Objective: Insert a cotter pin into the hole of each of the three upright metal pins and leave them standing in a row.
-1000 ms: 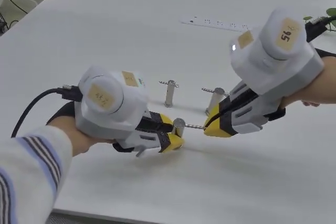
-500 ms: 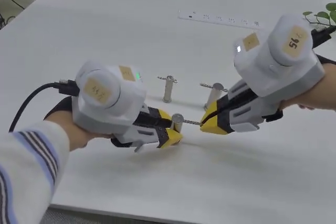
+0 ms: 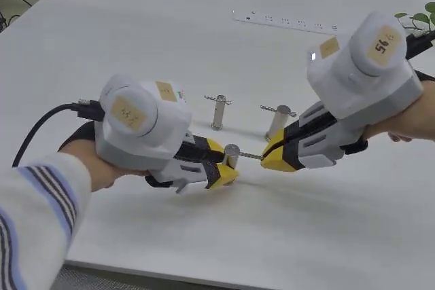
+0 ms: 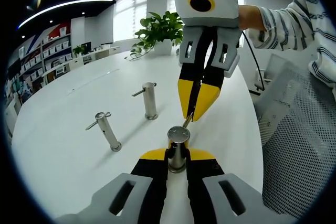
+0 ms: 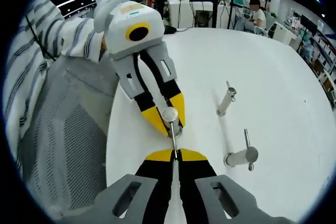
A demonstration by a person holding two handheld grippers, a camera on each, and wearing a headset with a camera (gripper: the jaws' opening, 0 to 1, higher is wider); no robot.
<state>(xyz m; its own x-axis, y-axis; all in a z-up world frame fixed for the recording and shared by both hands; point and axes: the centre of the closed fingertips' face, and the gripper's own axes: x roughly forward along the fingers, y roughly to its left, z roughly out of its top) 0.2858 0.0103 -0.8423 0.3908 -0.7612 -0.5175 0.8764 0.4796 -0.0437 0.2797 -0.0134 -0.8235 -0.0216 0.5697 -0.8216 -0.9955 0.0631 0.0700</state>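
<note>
- Head view, nearest: a striped sleeve (image 3: 34, 215) at lower left, and a black cable (image 3: 41, 123) leaving the rear of the left gripper (image 3: 224, 169).
- Left gripper jaws are closed narrow on the shaft of the near metal pin (image 3: 231, 153). The pin stands upright on the white table (image 3: 204, 249), its round head clear above the yellow tips.
- Left gripper view agrees: one jaw presses each side of the shaft, low down, with the base on the table.
- Right gripper (image 3: 274, 157) sits just right of that pin, jaws pinched tight on a cotter pin (image 3: 252, 156) held roughly level.
- The cotter pin's free end meets the near metal pin just under the head (whether it has entered the hole — cannot tell, too small).
- Right gripper view: the cotter pin runs straight from between the yellow tips to the pin's head, and the left gripper faces it from the far side.
- Behind: middle pin (image 3: 218, 115) and right-hand pin (image 3: 277, 123), both upright, each crossed near the top by one of the wire pins (image 3: 217, 99).
- The right-hand pin stands near the right gripper's jaws; no contact shows.
- Farthest: a white power strip (image 3: 285, 23) lying flat, and green plant leaves (image 3: 418, 17) at the right edge — well apart from the work.
</note>
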